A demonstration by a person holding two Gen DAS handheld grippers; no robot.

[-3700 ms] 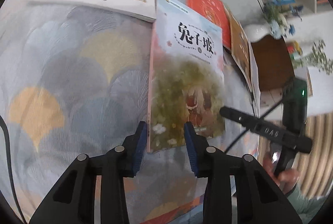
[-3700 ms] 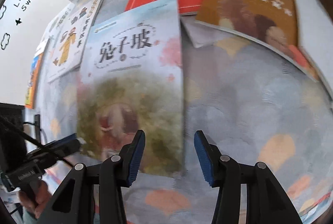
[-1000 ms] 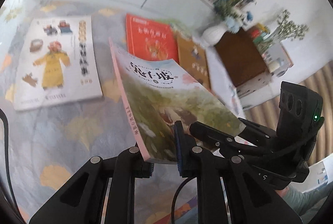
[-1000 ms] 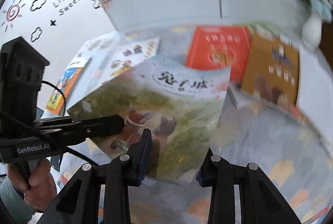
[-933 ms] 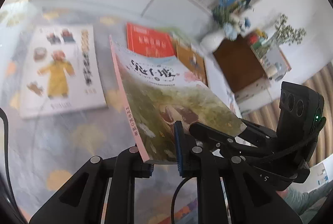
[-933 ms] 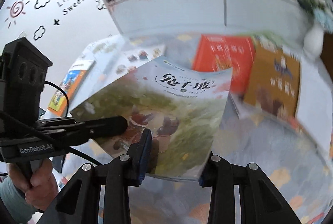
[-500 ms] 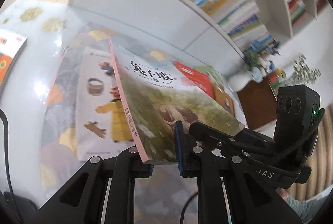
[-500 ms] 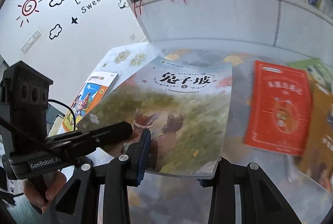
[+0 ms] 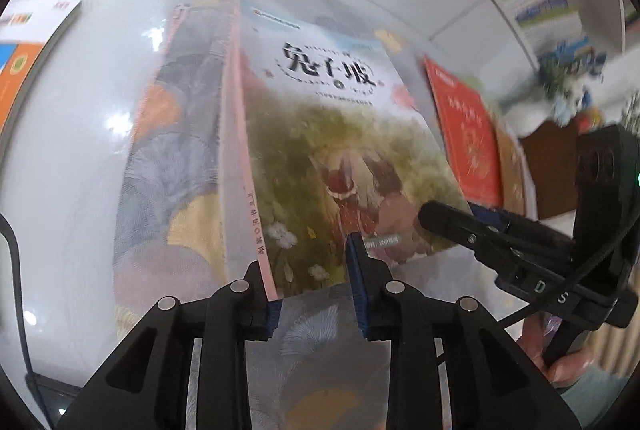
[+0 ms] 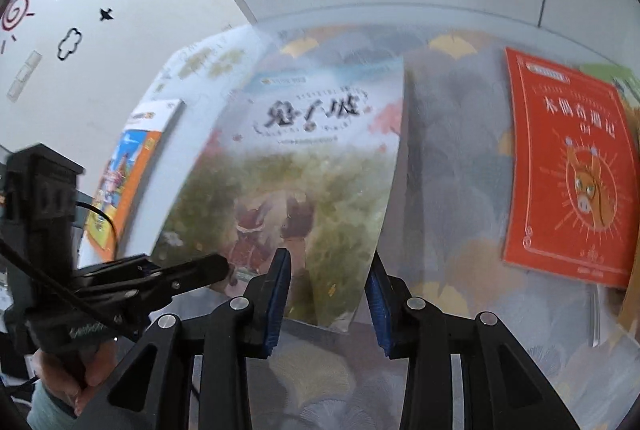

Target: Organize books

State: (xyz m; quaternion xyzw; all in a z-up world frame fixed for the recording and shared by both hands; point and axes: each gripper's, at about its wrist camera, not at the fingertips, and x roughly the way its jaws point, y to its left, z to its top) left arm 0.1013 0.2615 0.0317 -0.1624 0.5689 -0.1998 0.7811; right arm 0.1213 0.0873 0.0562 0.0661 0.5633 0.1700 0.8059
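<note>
Left gripper (image 9: pixel 314 280) jaws stood apart around the rabbit picture book (image 9: pixel 340 150) spine edge, grip loosened | right gripper (image 10: pixel 326 296) likewise open | book lay near tablecloth's (image 9: pixel 172 158) left edge | red book (image 10: pixel 568 186) still unsorted.

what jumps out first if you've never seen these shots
The green picture book fills the middle of both views, its near edge between the fingers of the left gripper and right gripper. To its right, a bright red book lies flat on the fan-patterned cloth.

Green book (image 10: pixel 304 166) between parted fingers (image 10: pixel 278 294); red book (image 10: pixel 568 186) right.
</note>
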